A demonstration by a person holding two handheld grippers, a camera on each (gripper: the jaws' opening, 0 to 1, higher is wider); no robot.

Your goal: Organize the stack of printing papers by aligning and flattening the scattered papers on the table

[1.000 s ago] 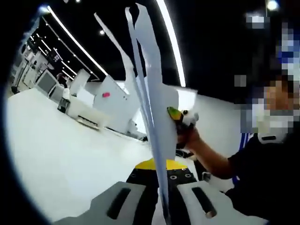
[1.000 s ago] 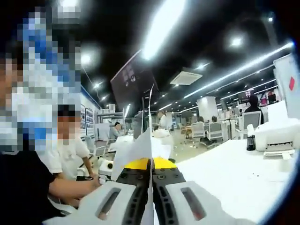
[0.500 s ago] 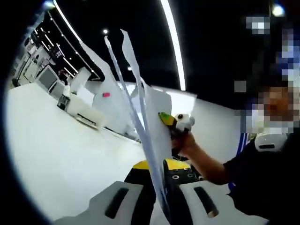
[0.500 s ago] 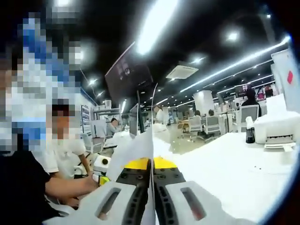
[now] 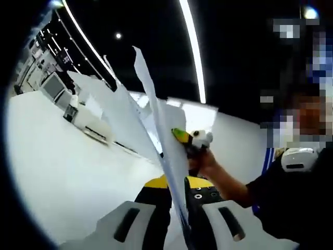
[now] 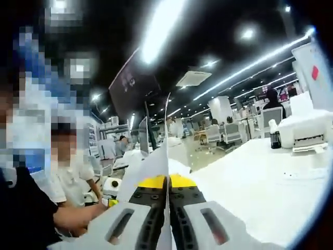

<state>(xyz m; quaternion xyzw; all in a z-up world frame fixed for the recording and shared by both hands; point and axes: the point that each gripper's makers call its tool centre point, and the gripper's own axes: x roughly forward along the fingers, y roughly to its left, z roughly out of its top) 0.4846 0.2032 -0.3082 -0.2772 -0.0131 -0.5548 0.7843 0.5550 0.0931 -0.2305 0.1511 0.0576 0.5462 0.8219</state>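
Since a second ago the papers (image 5: 166, 135) in the left gripper view have fanned out: the sheets that stood close together as thin edges now spread, with one broad sheet leaning off to the left of the rest. The right gripper (image 5: 188, 138), seen beyond the papers in that view, sits a little lower in the picture than before.

The papers are held up off the table (image 5: 67, 172), standing edge-on between the two grippers. In the left gripper view the left gripper (image 5: 177, 208) has its jaws closed onto the lower edge of the stack, the sheets rising from between them towards the dark ceiling. Farther up the stack the right gripper, with its yellow-green tip and white body, pinches the papers from the right side, held in a person's hand (image 5: 205, 161).

In the right gripper view the papers (image 6: 156, 164) appear as a thin white edge running straight up from between the jaws of the right gripper (image 6: 167, 192), which are pressed together on the sheets. The left gripper (image 6: 110, 190) shows small at lower left beside the stack.

The white table (image 6: 260, 182) stretches away under both grippers. At its far end stands a white printer (image 6: 304, 130), with a dark bottle (image 6: 274, 140) just beside it.
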